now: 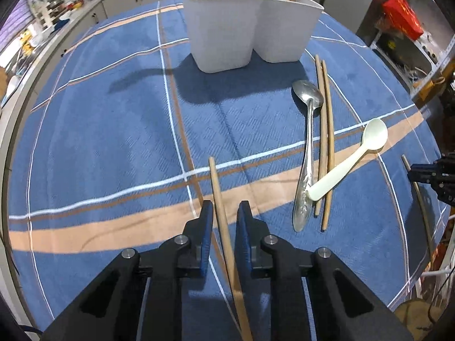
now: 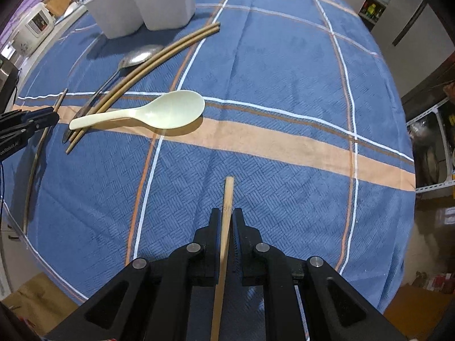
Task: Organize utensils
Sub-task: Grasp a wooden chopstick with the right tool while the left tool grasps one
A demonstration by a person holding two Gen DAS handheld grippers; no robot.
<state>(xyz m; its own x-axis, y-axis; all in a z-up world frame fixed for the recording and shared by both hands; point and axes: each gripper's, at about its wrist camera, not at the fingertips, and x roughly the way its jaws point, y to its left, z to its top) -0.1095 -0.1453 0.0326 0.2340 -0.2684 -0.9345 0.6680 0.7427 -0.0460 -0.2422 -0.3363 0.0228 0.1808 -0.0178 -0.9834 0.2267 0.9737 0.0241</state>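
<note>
Your right gripper (image 2: 226,216) fingers clamp a chopstick (image 2: 227,199); your left gripper (image 1: 225,210) fingers stand slightly apart around another chopstick (image 1: 217,187). Only its view shows the white holder's (image 1: 227,28) compartments.

Bright overhead light; the holder (image 1: 250,28) throws a dark, soft shadow across the surface (image 1: 113,142). Fisheye edges bend and blur.

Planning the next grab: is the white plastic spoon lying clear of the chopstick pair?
No, the white plastic spoon lies with its handle across the chopstick pair.
</note>
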